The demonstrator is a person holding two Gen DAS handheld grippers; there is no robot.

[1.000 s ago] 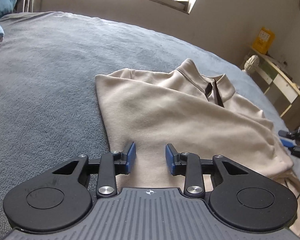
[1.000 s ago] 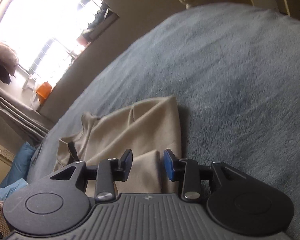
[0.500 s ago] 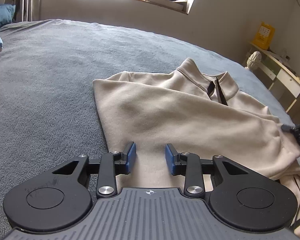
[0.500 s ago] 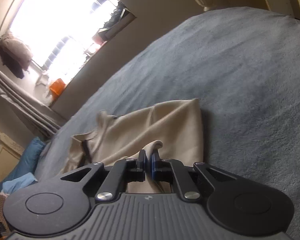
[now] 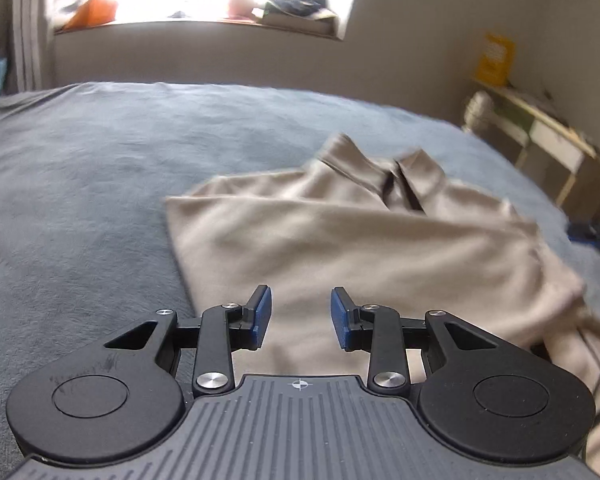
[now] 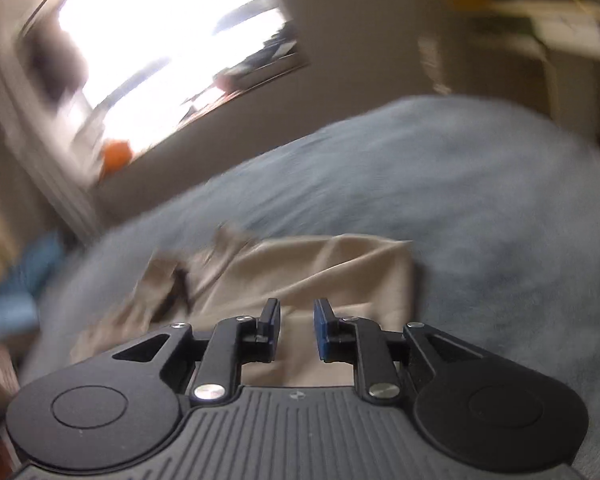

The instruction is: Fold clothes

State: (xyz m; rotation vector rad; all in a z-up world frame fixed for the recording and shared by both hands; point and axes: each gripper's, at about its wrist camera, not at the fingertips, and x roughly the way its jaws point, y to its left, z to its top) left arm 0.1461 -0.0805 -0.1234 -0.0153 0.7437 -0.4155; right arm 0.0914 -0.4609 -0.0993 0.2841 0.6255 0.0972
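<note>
Fabric fills the near ground of both views: a beige sweatshirt [image 5: 360,248] lies on the grey bed [image 5: 80,208], its sides already turned in so the body forms a narrow panel with a straight edge on either side. The left gripper [image 5: 301,317] hangs just above the near end of that panel, jaws apart and nothing between them. The right gripper [image 6: 297,329] sits over the sweatshirt [image 6: 300,272] from the other side, jaws also parted and empty.

By my reading, the lengthwise folds lie in place, and the step in hand is either taking the near end to bring it up toward the collar, or smoothing and resettling the panel; the pictures fit both. Any further fold would call for both grippers to close on matching corners so the layers travel together without sliding.

Farther off, the zip collar [image 5: 404,176] lies rumpled. At the right edge of the left view loose cloth trails off, cut by the frame. The right view is heavily blurred, so the collar and window [image 6: 172,48] are smears.
</note>
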